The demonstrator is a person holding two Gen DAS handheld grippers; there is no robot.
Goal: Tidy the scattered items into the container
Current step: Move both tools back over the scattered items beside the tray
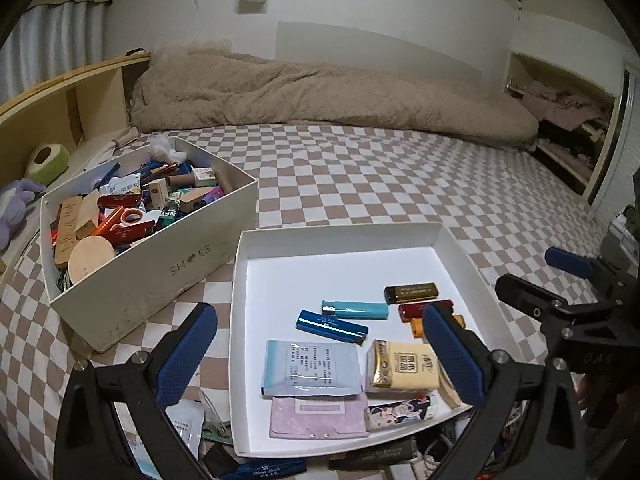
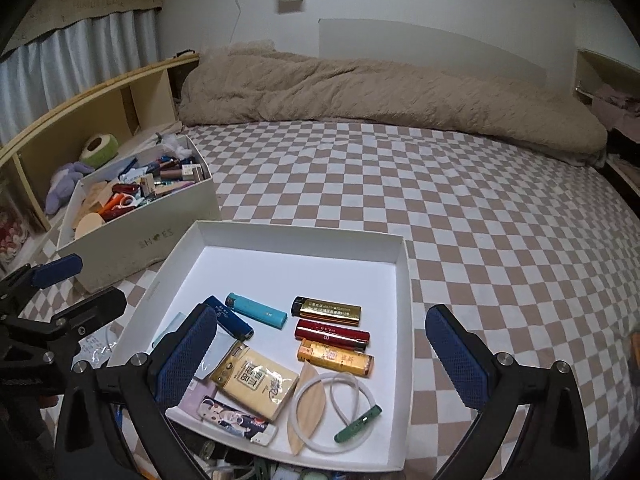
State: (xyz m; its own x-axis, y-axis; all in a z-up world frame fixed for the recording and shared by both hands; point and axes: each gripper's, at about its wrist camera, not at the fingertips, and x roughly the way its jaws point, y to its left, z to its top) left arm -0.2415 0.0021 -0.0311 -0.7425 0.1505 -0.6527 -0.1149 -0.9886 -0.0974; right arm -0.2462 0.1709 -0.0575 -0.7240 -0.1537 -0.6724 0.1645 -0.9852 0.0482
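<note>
A: How do your jaws stand?

B: My right gripper has its jaws spread as wide as they go, with nothing between the blue pads. My left gripper is spread wide too, and empty. Both hang above the near part of the white tray.

A: What lies in the tray?

B: Toward its near edge, a yellow tissue pack, a pale blue sachet, a pink pouch and a printed lighter. Near its right corner a white cord loop lies over a thin wooden leaf-shaped piece, with a small green piece at the cord's end. Around the tray's middle are the lighters: dark blue, light blue, gold, red and orange. Its far half is bare.

A: And outside the tray?

B: It sits on the checked bedsheet. Just off its left far corner stands a white shoe box, packed with small things, orange-handled scissors among them. More clutter lies just in front of the tray's near edge, including a white sachet; I cannot make out the rest. Well beyond the tray a beige blanket is bunched along the wall.
</note>
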